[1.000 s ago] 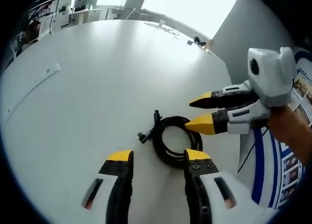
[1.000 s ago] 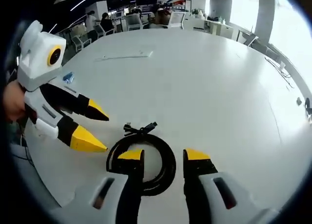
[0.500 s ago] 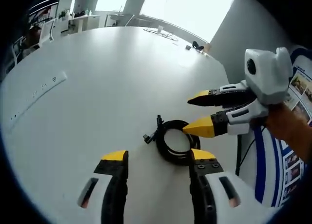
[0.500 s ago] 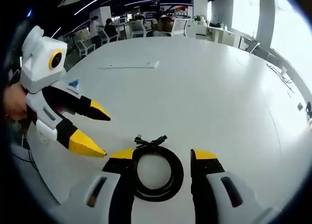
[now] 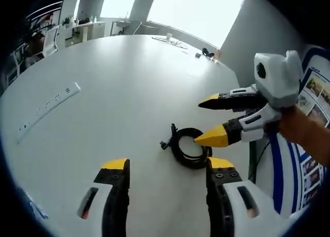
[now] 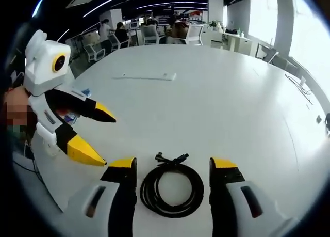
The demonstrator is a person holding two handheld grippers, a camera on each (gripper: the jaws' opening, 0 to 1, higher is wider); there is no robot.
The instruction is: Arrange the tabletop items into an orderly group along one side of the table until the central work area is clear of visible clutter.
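A: Nearest first, right gripper view?

B: The right gripper [image 6: 173, 163] has its fingers spread wide, holding nothing. The cable [image 6: 172, 189], a black coil, lies flat on the white desk [image 6: 221, 97] between them, plugs toward 12 o'clock.

A: And the other one?

B: At 9 o'clock the left gripper [image 6: 98, 135] hovers with fingers parted and empty. In the left gripper view its tips [image 5: 167, 163] stand well apart; the cable [image 5: 188, 147] sits beyond at 1 o'clock, and the right gripper [image 5: 205, 121] enters from 3 o'clock, one tip over the coil.

A: Farther out?

B: A white strip [image 6: 146, 77] at 11 o'clock, then chairs [image 6: 194, 34].
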